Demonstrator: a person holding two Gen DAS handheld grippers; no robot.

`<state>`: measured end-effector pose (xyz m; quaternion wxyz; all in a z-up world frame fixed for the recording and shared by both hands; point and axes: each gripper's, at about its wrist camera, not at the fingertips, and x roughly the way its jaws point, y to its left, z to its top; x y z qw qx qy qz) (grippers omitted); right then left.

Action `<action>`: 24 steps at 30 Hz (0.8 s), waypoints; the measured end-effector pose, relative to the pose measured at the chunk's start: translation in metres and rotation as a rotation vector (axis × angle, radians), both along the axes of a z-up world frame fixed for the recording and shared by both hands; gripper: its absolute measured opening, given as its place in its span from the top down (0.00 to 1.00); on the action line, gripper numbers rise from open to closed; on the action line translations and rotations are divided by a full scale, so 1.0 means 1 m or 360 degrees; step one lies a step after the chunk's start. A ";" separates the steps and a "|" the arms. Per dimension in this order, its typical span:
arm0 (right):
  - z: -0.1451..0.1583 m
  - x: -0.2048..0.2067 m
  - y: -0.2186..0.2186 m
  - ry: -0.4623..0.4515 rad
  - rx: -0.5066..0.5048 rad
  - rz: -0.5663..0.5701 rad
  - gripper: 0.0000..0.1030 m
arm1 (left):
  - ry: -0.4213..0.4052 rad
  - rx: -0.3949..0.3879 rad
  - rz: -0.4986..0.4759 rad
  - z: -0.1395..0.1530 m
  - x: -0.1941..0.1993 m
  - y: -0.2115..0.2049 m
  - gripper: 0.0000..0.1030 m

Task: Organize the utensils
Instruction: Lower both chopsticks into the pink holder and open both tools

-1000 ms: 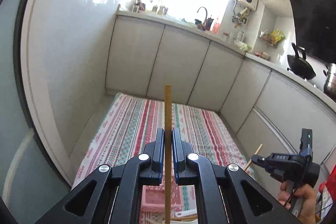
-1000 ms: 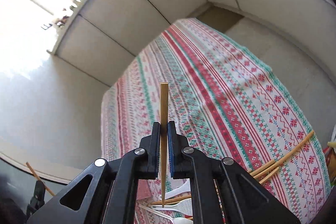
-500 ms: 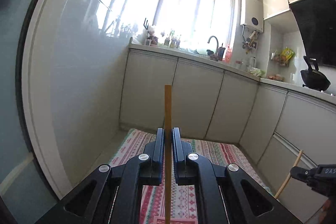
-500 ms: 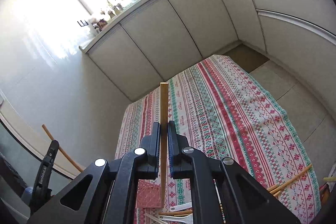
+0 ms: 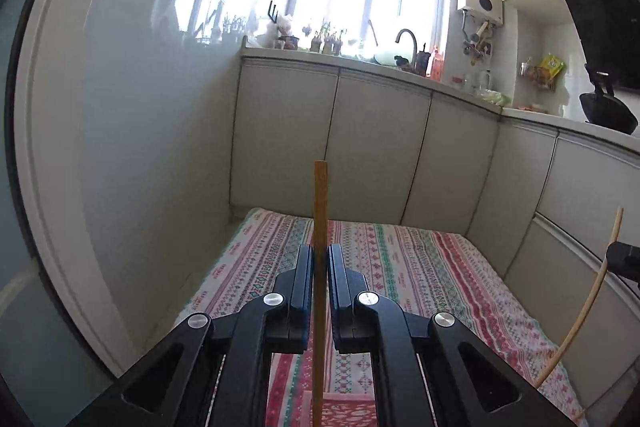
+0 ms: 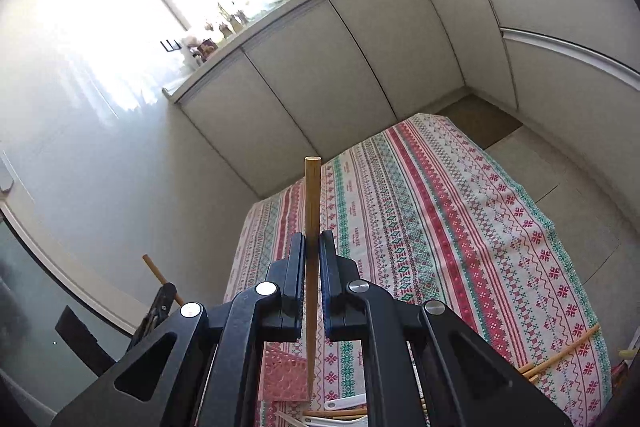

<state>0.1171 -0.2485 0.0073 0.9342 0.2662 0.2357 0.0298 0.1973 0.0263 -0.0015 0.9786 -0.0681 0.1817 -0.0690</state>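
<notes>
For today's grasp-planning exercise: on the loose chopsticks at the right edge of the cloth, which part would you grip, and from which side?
Probably the middle of one shaft, from above, jaws across its width. The loose chopsticks lie flat and close together on the cloth, so a side approach would likely nudge the neighbours. First, though, the right gripper must free itself: it is shut on a chopstick.

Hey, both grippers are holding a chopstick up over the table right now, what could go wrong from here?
1. Each chopstick is pinched only at mid-length, upright, by the left gripper and the right gripper; it may pivot or slip.
2. The grippers are close together, so the sticks may knock each other.
3. The pink basket lies partly hidden beneath; the drop could miss.
</notes>
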 end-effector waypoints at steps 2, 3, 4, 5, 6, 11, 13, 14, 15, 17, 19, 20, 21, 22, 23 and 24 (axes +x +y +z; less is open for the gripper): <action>0.004 -0.003 0.003 -0.0028 -0.0008 0.0011 0.93 | 0.0040 -0.0026 -0.0015 -0.001 0.003 0.003 0.93; 0.005 -0.004 0.005 -0.0038 -0.0014 0.0018 0.93 | 0.0069 -0.0040 -0.0023 -0.002 0.004 0.004 0.93; 0.007 -0.004 0.007 -0.0049 -0.0025 0.0028 0.93 | 0.0098 -0.0049 -0.0033 -0.003 0.005 0.007 0.92; 0.008 -0.005 0.009 -0.0056 -0.0033 0.0036 0.93 | 0.0128 -0.0052 -0.0039 -0.004 0.005 0.007 0.92; 0.010 -0.006 0.011 -0.0066 -0.0046 0.0047 0.93 | 0.0152 -0.0051 -0.0048 -0.004 0.006 0.007 0.90; 0.030 -0.011 0.028 -0.0200 -0.0115 0.0152 0.93 | 0.0275 0.0002 -0.0104 0.004 -0.001 0.005 0.71; 0.038 -0.012 0.038 -0.0263 -0.0137 0.0201 0.93 | 0.0311 0.0018 -0.0096 0.011 -0.007 0.009 0.63; 0.041 -0.012 0.044 -0.0282 -0.0143 0.0216 0.93 | 0.0339 0.0028 -0.0070 0.014 -0.012 0.013 0.57; 0.043 -0.011 0.050 -0.0294 -0.0152 0.0237 0.93 | 0.0365 0.0021 -0.0062 0.017 -0.014 0.017 0.50; 0.042 -0.008 0.065 -0.0302 -0.0185 0.0276 0.93 | 0.0446 0.0018 -0.0024 0.022 -0.019 0.024 0.39; 0.038 -0.002 0.083 -0.0304 -0.0267 0.0306 0.93 | 0.0512 0.0050 0.0043 0.025 -0.026 0.031 0.33; 0.034 0.000 0.091 -0.0304 -0.0306 0.0325 0.93 | 0.0556 0.0096 0.0099 0.025 -0.030 0.033 0.26; 0.030 0.002 0.098 -0.0302 -0.0346 0.0338 0.93 | 0.0583 0.0128 0.0135 0.025 -0.034 0.035 0.22; 0.025 0.005 0.107 -0.0293 -0.0387 0.0350 0.93 | 0.0604 0.0158 0.0164 0.023 -0.038 0.036 0.20; 0.019 0.008 0.113 -0.0287 -0.0410 0.0362 0.93 | 0.0627 0.0189 0.0179 0.020 -0.041 0.037 0.19; 0.014 0.010 0.119 -0.0280 -0.0436 0.0378 0.93 | 0.0653 0.0223 0.0186 0.015 -0.043 0.038 0.19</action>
